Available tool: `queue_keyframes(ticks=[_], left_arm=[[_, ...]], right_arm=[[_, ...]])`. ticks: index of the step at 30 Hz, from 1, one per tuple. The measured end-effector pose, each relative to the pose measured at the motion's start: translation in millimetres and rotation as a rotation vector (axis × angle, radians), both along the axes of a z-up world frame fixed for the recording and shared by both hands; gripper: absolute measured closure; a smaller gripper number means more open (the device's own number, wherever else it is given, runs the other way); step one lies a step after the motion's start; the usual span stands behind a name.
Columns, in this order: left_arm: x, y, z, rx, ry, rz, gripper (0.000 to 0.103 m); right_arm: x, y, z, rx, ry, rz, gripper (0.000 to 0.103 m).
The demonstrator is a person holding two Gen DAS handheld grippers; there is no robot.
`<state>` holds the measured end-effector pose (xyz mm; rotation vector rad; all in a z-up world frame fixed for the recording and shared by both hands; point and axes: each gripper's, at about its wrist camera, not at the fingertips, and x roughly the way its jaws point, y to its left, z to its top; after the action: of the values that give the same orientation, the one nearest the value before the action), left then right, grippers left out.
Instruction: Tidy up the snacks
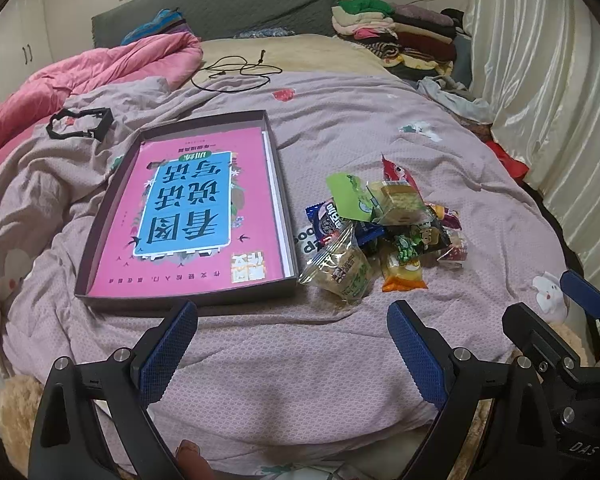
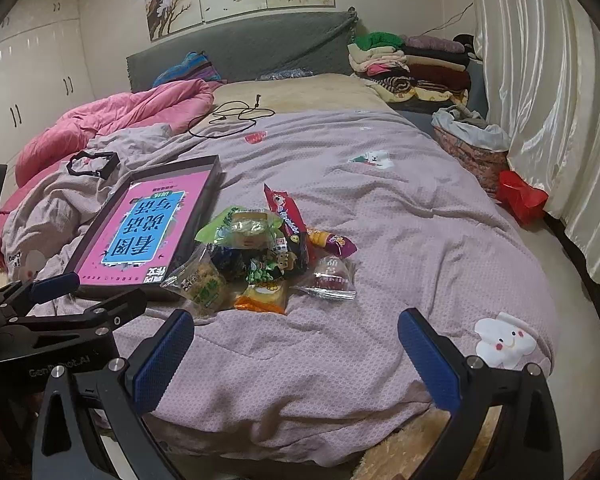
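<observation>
A heap of wrapped snacks [image 1: 384, 236] is seen lying on the mauve quilt [image 1: 340, 128], just beside the right-hand wall of a shallow dark box [image 1: 284, 184] in which a pink book [image 1: 196, 208] lies flat. The left gripper [image 1: 292, 344] is held low over the near edge of the bed with its blue-padded fingers [image 1: 168, 352] spread wide and nothing between them; the heap lies ahead of it and slightly to its right, well clear of the tips. The right gripper [image 2: 296, 352] is likewise parted and empty (its view places the heap ahead and a little left, near but untouched). No snack is seen inside the box.
</observation>
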<state>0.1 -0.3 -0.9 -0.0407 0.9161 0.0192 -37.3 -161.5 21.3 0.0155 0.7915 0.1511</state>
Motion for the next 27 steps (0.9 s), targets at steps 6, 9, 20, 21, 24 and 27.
queue_keyframes(ticks=[6,9,20,21,24,27], left_arm=[[0.4,0.8,-0.2,-0.001,0.0,0.0,0.007],[0.6,0.5,-0.3,-0.004,0.0,-0.002,0.007],[1.2,0.1,0.6,-0.013,-0.002,-0.01,0.007],[1.2,0.2,0.8,-0.013,-0.002,-0.01,0.007],[1.2,-0.2,0.7,-0.014,-0.001,-0.01,0.007],[1.4,-0.4,0.8,-0.015,-0.002,-0.011,0.007]], right_arm=[[-0.4,0.1,1.4,0.0,-0.003,-0.003,0.0],[-0.2,-0.7,0.8,-0.003,-0.002,-0.002,0.0],[-0.7,0.6,-0.1,-0.02,-0.007,-0.001,0.0],[-0.7,0.7,-0.1,-0.021,-0.007,-0.001,0.0],[-0.6,0.8,0.3,-0.019,-0.006,-0.002,0.0],[-0.5,0.6,0.1,-0.019,-0.007,-0.001,0.0]])
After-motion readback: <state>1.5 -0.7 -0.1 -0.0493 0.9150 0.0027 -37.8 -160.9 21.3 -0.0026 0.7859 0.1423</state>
